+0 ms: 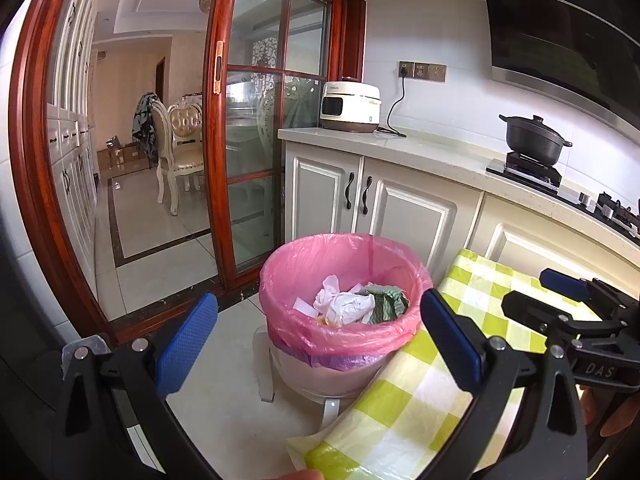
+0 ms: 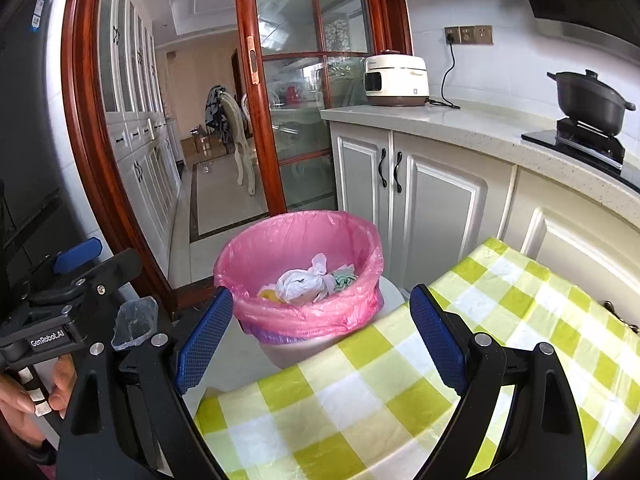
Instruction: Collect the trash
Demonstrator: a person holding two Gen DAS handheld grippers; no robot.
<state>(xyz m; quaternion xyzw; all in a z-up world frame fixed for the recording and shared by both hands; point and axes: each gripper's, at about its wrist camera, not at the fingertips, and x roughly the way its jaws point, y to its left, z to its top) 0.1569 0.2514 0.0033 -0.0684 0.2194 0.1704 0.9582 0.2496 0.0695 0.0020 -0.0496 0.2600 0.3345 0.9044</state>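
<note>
A trash bin with a pink liner stands on a small stool on the floor, next to a table with a green-checked cloth. It holds crumpled white paper and a green patterned scrap. My left gripper is open and empty, just before the bin. My right gripper is open and empty, over the cloth's edge, facing the bin and its white paper. The right gripper also shows in the left wrist view. The left gripper also shows in the right wrist view.
White kitchen cabinets with a countertop stand behind the bin. A rice cooker and a black pot on the hob sit on the counter. A red-framed sliding glass door opens to a dining room on the left.
</note>
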